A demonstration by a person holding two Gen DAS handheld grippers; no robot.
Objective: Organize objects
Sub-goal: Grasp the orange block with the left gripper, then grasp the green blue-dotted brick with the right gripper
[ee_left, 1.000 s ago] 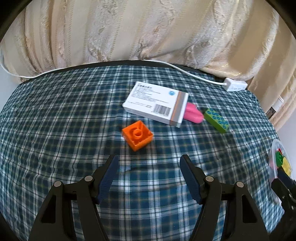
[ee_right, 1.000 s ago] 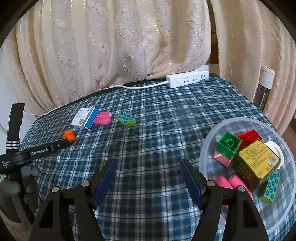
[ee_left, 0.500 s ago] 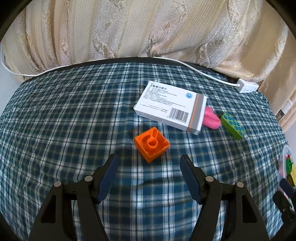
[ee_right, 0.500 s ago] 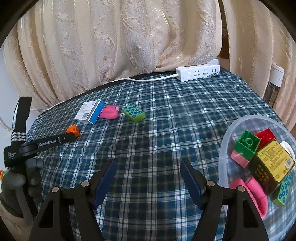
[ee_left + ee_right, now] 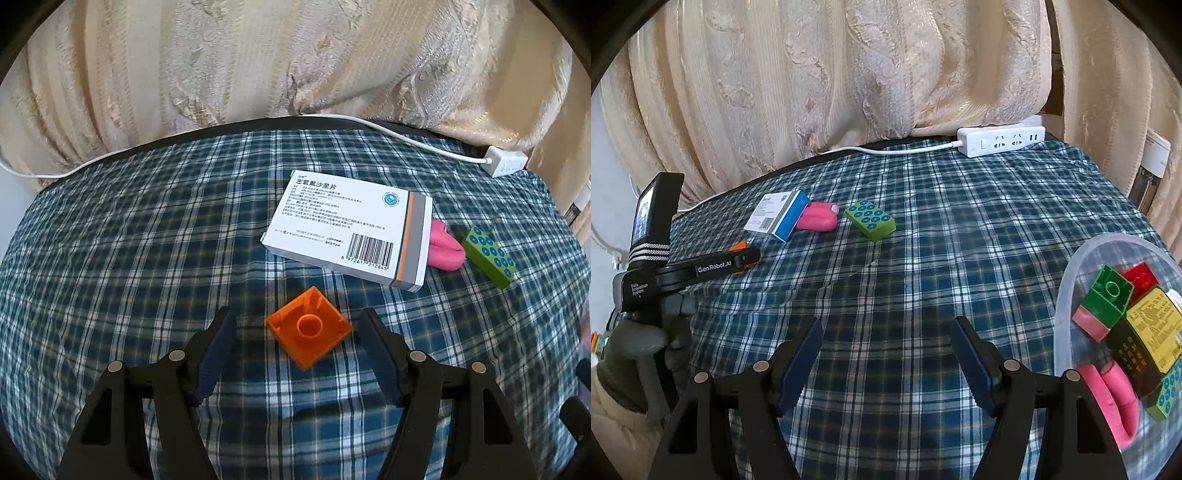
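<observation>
An orange brick lies on the plaid cloth between the open fingers of my left gripper, untouched. Beyond it lie a white medicine box, a pink object and a green studded brick. In the right wrist view my right gripper is open and empty over bare cloth. The left gripper's arm shows at the left, covering most of the orange brick. A clear plastic bowl at the right holds several bricks, a yellow box and pink pieces.
A white power strip with its cable lies at the table's far edge below cream curtains. The box, pink object and green brick sit at the far left of the right wrist view.
My left gripper has moved forward so the orange brick now lies between its fingers. My right gripper has shifted left, the bowl sliding toward the right edge of its view.
</observation>
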